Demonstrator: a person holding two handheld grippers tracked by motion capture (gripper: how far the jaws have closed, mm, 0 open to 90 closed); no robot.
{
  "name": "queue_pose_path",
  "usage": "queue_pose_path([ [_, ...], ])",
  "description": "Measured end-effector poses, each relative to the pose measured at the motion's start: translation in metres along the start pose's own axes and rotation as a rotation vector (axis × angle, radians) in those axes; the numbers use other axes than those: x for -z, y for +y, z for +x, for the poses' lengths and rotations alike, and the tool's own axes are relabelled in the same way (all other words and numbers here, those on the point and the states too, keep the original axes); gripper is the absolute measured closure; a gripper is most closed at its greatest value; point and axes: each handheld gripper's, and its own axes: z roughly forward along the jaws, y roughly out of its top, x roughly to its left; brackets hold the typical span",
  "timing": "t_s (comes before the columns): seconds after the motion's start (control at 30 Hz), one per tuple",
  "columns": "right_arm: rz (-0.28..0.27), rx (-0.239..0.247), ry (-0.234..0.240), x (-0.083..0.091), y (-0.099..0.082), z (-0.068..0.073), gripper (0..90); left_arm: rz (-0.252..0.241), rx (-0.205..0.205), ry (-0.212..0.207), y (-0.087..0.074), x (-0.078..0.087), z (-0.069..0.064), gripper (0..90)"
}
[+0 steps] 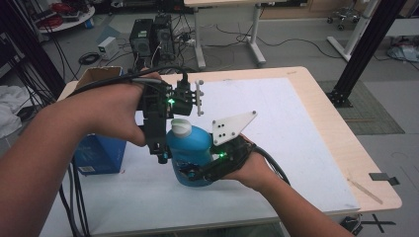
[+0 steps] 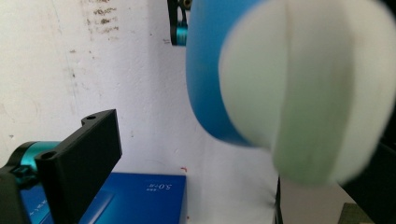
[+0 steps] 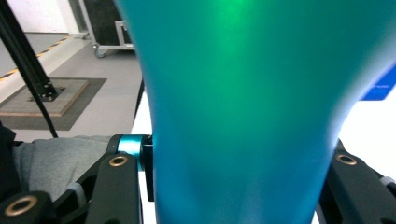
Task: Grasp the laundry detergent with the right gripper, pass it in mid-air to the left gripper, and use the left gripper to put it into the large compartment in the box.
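A blue bottle (image 1: pixel 195 145) with a white cap (image 1: pixel 181 128) is held up over the white mat (image 1: pixel 276 148). My right gripper (image 1: pixel 197 170) comes from the lower right and is shut on the bottle's body (image 3: pixel 243 116), one black jaw on each side. My left gripper (image 1: pixel 170 143) reaches down from the upper left at the cap. In the left gripper view the cap (image 2: pixel 303 88) looms large and blurred between the jaws. The left jaw stands clearly apart from it, while the other jaw is mostly hidden behind the cap, so this gripper (image 2: pixel 243 140) is open.
A dark blue box (image 1: pixel 99 153) lies at the mat's left edge, under my left forearm; it also appears below the jaws (image 2: pixel 135 198). An open cardboard box (image 1: pixel 99 75) sits at the table's far left corner. Bare wooden tabletop (image 1: pixel 336 133) runs along the right.
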Motion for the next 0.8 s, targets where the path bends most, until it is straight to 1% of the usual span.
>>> queue_pose_path([
  [0.33,-0.019,0.012,0.052,-0.016,0.009,-0.002,46.0,0.017,-0.01,-0.005,0.004,-0.004,-0.003,1.7],
  [0.4,-0.027,0.016,0.056,-0.019,0.011,-0.002,46.0,0.017,-0.017,-0.008,0.004,-0.005,-0.003,1.7],
  [0.43,-0.022,0.018,0.058,-0.02,0.011,-0.002,46.0,0.012,-0.011,-0.008,0.004,-0.005,-0.004,1.7],
  [0.47,-0.02,0.017,0.063,-0.022,0.012,-0.002,46.0,0.017,-0.016,-0.009,0.004,-0.005,-0.005,1.7],
  [0.57,-0.017,0.017,0.07,-0.024,0.012,-0.002,46.1,0.023,-0.013,-0.012,0.004,-0.006,-0.006,1.7],
  [0.63,-0.016,0.015,0.068,-0.025,0.012,-0.002,46.0,0.021,-0.011,-0.016,0.004,-0.007,-0.007,1.7],
  [0.8,-0.018,0.011,0.069,-0.025,0.012,-0.003,46.1,0.025,-0.019,-0.009,0.005,-0.007,-0.008,1.8],
])
